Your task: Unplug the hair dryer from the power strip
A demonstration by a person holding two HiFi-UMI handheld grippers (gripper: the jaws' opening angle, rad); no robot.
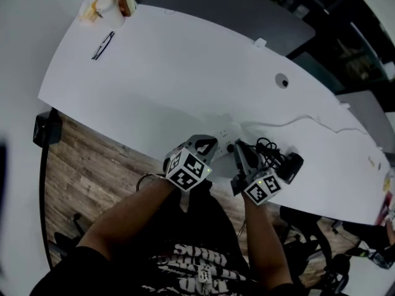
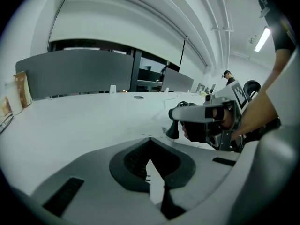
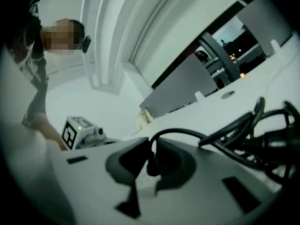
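Apparently midway: the right gripper (image 3: 151, 150) clamps the black plug (image 3: 151, 165), the left gripper (image 2: 149, 146) sits closed by the power strip (image 1: 225, 134), and the pull-out remains.

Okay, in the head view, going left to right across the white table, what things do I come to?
white cup → left claw → right claw, shut on the black cord → hair dryer
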